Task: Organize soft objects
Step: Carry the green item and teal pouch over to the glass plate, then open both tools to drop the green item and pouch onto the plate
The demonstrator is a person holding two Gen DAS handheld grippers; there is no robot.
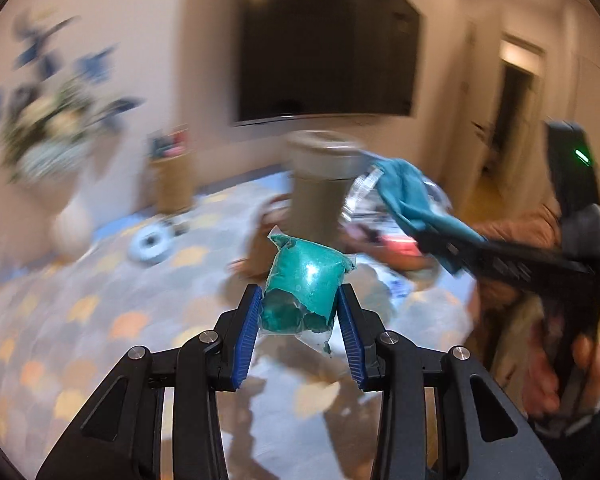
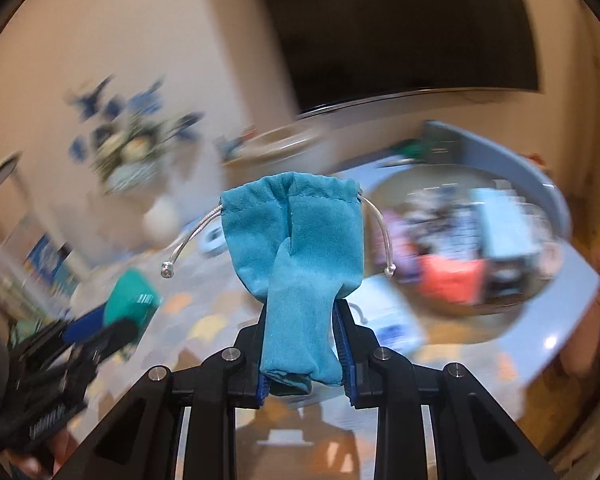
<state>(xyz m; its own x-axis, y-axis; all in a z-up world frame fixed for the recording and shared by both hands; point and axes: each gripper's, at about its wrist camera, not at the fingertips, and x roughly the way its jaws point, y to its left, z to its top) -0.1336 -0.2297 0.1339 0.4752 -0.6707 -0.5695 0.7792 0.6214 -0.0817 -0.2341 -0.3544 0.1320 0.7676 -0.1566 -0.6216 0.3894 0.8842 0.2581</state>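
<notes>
On the wall behind everything hung a big dark screen (image 1: 328,40), heavily blurred along with the rest of the room. Below it the floor carried a patterned rug (image 1: 60,320) in grey with orange patches. A tan cylindrical bin (image 1: 320,184) stood on the rug past the left gripper. In the right wrist view a round blue-rimmed basket (image 2: 540,200) sat to the right, full of mixed items too smeared to name. A vase of flowers (image 1: 52,120) stood at the left by the wall, blurred.

Right gripper (image 2: 302,344) was up in the air, fingers pinching the lower half of a blue drawstring pouch (image 2: 296,240); the pouch's gathered mouth pointed away from the camera and its silver cords (image 2: 194,236) hung off both sides. The same pouch showed in the left wrist view at right, clamped in the black tool.

Left gripper (image 1: 300,312) was also raised above the rug, its blue pads (image 1: 246,332) pressed on either side of a clear packet of green material (image 1: 306,284), which bulged between them. A white ring-shaped item (image 1: 150,246) lay on the rug at left, too blurred to identify.
</notes>
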